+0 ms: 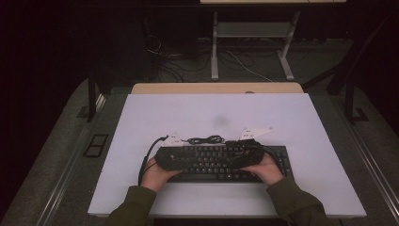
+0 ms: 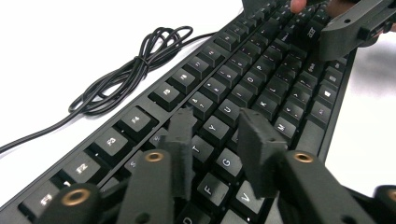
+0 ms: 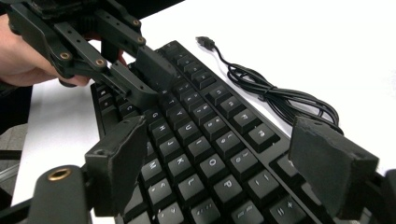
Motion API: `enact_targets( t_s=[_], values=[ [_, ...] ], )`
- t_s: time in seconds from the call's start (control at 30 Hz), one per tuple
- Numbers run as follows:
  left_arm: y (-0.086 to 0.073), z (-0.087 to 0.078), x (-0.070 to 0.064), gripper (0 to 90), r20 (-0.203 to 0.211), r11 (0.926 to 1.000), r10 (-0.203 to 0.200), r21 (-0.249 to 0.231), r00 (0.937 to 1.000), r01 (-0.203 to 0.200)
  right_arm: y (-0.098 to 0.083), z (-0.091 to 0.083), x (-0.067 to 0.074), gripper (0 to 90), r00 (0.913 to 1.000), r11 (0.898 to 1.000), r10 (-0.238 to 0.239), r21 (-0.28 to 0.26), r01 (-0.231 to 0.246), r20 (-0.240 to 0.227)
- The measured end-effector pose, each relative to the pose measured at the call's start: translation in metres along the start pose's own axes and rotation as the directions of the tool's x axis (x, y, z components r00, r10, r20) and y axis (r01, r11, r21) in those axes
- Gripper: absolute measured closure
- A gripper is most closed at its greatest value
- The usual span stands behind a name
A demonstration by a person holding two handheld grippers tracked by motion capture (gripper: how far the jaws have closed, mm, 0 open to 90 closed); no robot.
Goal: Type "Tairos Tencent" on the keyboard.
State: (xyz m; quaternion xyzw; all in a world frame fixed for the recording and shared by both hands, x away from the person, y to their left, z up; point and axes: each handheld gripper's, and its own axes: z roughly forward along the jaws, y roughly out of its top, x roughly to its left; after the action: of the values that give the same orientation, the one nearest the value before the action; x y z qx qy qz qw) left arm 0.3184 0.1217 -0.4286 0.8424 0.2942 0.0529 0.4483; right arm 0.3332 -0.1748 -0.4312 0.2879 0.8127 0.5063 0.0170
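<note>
Black keyboard point(image 1: 221, 162) lies flat on the white desk point(image 1: 291, 122), near edge, its cable point(image 1: 205, 140) coiled behind. We judge it rigid, moderately light; grip the frame edges, not the keys. Left hand-held gripper point(image 2: 223, 140) hovers over the keys, jaws slightly parted, empty; right hand-held gripper point(image 3: 229, 163) spread wide, empty.

Dim room, table point(image 1: 301, 141) brightly lit; close views sharp, glare-washed.

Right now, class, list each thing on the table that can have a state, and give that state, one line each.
Keyboard: flat on the white table, keys up.
Keyboard cable: unplugged, loosely bundled behind the keyboard.
Left gripper: fingers partly open above the keys, holding nothing.
Right gripper: fingers wide open above the keys, holding nothing.
</note>
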Motion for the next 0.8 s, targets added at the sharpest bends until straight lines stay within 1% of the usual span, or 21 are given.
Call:
enact_targets(
  t_s=[0.03, 0.07, 0.1, 0.2, 0.3, 0.37, 0.47, 0.57, 0.63, 0.8],
  values=[
    [0.000, -0.001, 0.000, 59.8, 0.001, 1.0000, 0.002, 0.001, 1.0000, -0.002, -0.001, -0.002, 0.000, 18.8, 1.0000, 1.000, -0.005, 0.000, 0.005, 0.001],
    [-0.002, -0.003, 0.000, 57.5, 0.001, 1.0000, -0.007, -0.006, 1.0000, 0.007, -0.002, -0.003, 0.000, 18.8, 1.0000, 1.000, -0.004, -0.003, 0.004, 0.002],
    [-0.003, -0.004, 0.001, 54.5, -0.001, 0.9999, -0.010, -0.007, 1.0000, 0.010, -0.002, -0.006, -0.001, 18.7, 1.0000, 1.000, -0.003, -0.007, 0.003, 0.003],
    [-0.006, -0.009, 0.001, 49.2, -0.002, 0.9996, -0.018, -0.021, 0.9998, 0.018, -0.004, -0.011, -0.003, 18.7, 0.9999, 1.000, 0.002, -0.021, -0.002, 0.013],
    [-0.008, -0.013, 0.001, 44.1, -0.015, 0.9995, 0.000, -0.031, 0.9999, 0.000, -0.005, -0.016, -0.003, 18.7, 0.9999, 1.000, 0.003, -0.023, -0.002, 0.016],
    [-0.009, -0.016, 0.002, 40.7, -0.023, 0.9989, 0.001, -0.046, 0.9997, -0.003, -0.007, -0.019, -0.004, 18.7, 0.9997, 1.000, -0.004, -0.026, 0.005, 0.022],
    [-0.012, -0.021, 0.002, 37.4, -0.024, 0.9985, -0.011, -0.054, 0.9996, 0.010, -0.008, -0.024, -0.005, 18.7, 0.9995, 1.000, -0.006, -0.028, 0.007, 0.032],
    [-0.014, -0.026, 0.001, 34.3, -0.026, 0.9982, -0.003, -0.061, 0.9997, 0.002, -0.011, -0.032, -0.007, 18.7, 0.9993, 0.999, 0.003, -0.041, -0.001, 0.038],
    [-0.016, -0.029, 0.000, 31.8, -0.031, 0.9975, -0.010, -0.070, 0.9995, 0.008, -0.014, -0.037, -0.008, 18.7, 0.9990, 0.999, 0.001, -0.044, 0.001, 0.045],
    [-0.018, -0.036, 0.000, 26.9, -0.044, 0.9952, -0.010, -0.097, 0.9990, 0.006, -0.021, -0.049, -0.009, 18.7, 0.9983, 0.999, 0.011, -0.047, -0.008, 0.057]
  ],
)
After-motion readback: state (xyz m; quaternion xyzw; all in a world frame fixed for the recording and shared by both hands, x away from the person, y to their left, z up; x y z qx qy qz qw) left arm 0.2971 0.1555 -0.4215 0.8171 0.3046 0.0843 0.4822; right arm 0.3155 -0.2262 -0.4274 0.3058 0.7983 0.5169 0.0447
